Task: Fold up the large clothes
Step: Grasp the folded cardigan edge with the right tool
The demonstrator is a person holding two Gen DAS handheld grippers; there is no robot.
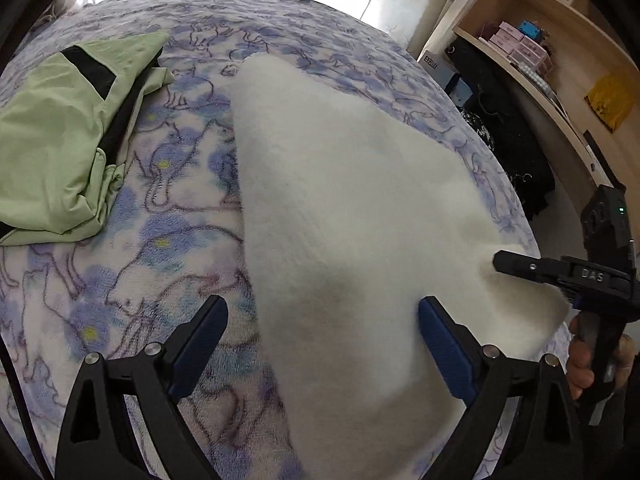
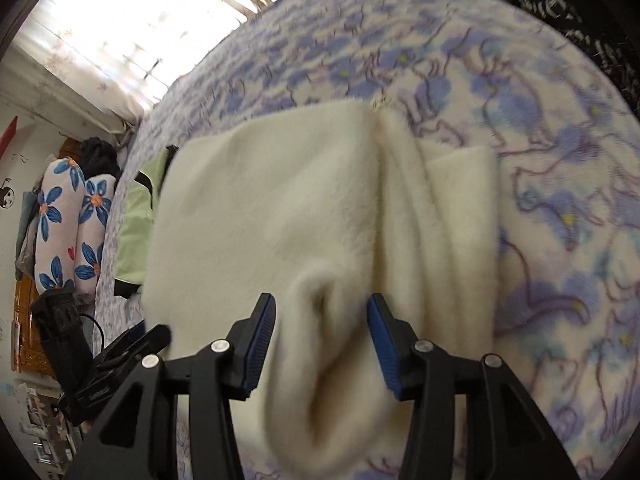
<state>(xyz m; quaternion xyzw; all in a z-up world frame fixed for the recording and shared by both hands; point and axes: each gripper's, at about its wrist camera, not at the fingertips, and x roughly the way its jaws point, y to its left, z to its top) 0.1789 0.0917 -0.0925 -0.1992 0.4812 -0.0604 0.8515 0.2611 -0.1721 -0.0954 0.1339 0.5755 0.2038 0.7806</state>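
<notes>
A cream fleece garment [image 1: 340,208] is seen spread flat on the blue-flowered bed cover [image 1: 160,240], with a folded green garment [image 1: 60,140] lying apart on the cover beside it. The left gripper [image 1: 322,330] is held wide open above the fleece's near edge, nothing being pinched between its blue pads. The right gripper [image 2: 320,344] is likewise parted, a raised fold of the fleece standing between its fingers without being pressed.

The fleece garment [image 1: 340,200] lies on the bedspread [image 1: 168,248], jacket [image 1: 60,152] to its left.
</notes>
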